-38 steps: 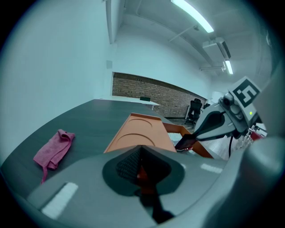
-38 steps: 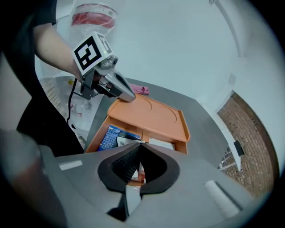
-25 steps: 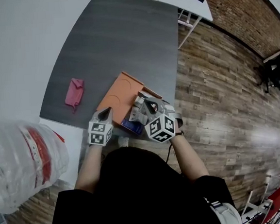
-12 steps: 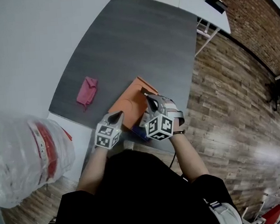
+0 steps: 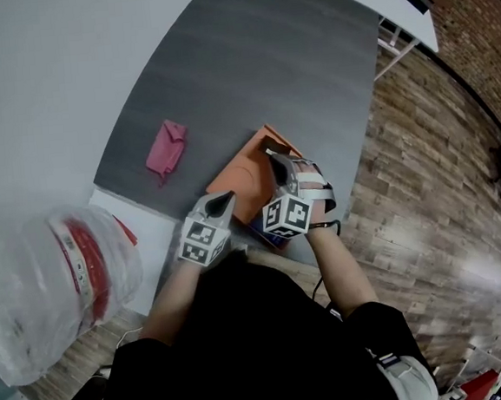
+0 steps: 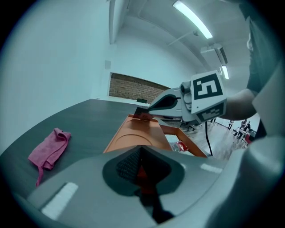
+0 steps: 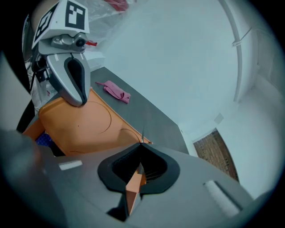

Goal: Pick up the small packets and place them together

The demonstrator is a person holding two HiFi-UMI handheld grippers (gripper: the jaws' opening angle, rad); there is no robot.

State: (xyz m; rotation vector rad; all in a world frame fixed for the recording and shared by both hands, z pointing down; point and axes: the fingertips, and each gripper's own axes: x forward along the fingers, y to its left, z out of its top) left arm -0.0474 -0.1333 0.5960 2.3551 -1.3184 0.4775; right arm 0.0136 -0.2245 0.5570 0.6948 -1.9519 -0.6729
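Observation:
An orange tray (image 5: 242, 180) with a round recess lies at the near edge of the dark grey table (image 5: 265, 71). My right gripper (image 5: 272, 154) reaches over the tray's far corner, shut on a small thin packet (image 6: 140, 115); in the right gripper view the packet shows only as a thin sliver (image 7: 142, 135) sticking out past the closed gripper (image 7: 141, 145). More small packets, one red (image 6: 180, 145) and one blue (image 7: 42, 139), lie in the tray's near compartment. My left gripper (image 5: 226, 198) hovers at the tray's near left side, with nothing seen between its closed tips (image 7: 79, 100).
A crumpled pink cloth (image 5: 166, 149) lies on the table left of the tray. A big clear plastic bottle with a red label (image 5: 53, 282) stands at the lower left. A white table (image 5: 364, 2) and wooden floor (image 5: 440, 178) lie beyond.
My right gripper has moved forward across the tray to its far corner and rolled, still shut. The left gripper has stayed near the tray's near side.

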